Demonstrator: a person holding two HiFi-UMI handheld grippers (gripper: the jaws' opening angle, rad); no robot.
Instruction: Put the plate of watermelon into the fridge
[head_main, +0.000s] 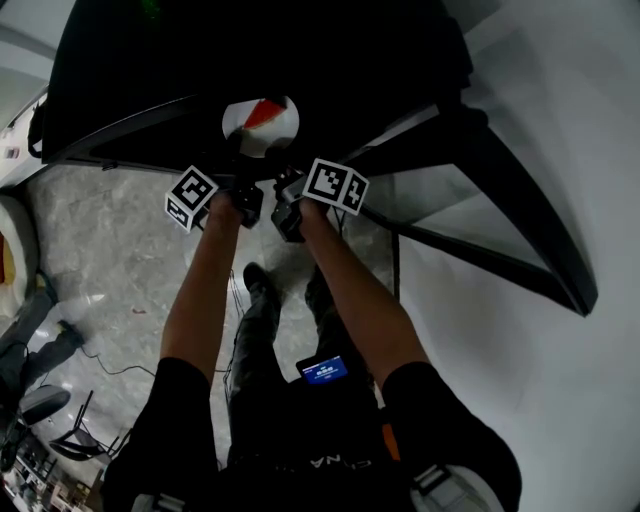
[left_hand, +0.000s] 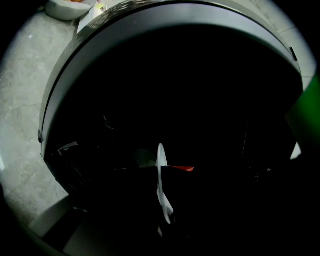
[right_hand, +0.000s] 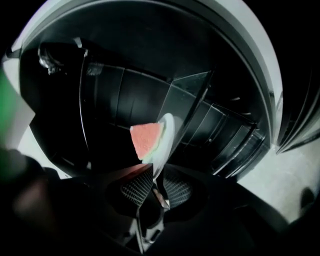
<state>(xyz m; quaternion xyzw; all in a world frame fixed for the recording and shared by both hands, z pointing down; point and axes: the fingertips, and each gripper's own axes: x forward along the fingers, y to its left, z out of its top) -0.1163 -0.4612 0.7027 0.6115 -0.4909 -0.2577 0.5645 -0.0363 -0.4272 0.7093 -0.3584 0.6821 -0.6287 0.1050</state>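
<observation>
A white plate (head_main: 243, 120) with a red watermelon slice (head_main: 266, 112) sits inside the dark fridge (head_main: 250, 50). Both grippers reach to its near rim, left gripper (head_main: 243, 165) and right gripper (head_main: 276, 165) side by side. In the right gripper view the plate (right_hand: 166, 137) shows edge-on with the pink slice (right_hand: 146, 140) on it. Its rim runs down between the ribbed pads (right_hand: 141, 186) of the right gripper (right_hand: 157, 189), which stand slightly apart from it. The left gripper view is nearly black. Only the plate's rim (left_hand: 161, 172) and a red sliver of watermelon (left_hand: 183, 168) show, and the left jaws are lost in shadow.
Glass shelves and dark walls (right_hand: 215, 125) surround the plate inside the fridge. The open door's dark frame (head_main: 500, 210) slants down at the right, beside a white surface (head_main: 570, 350). Below lies a marble floor (head_main: 110, 260), with cables and clutter (head_main: 50, 420) at the lower left.
</observation>
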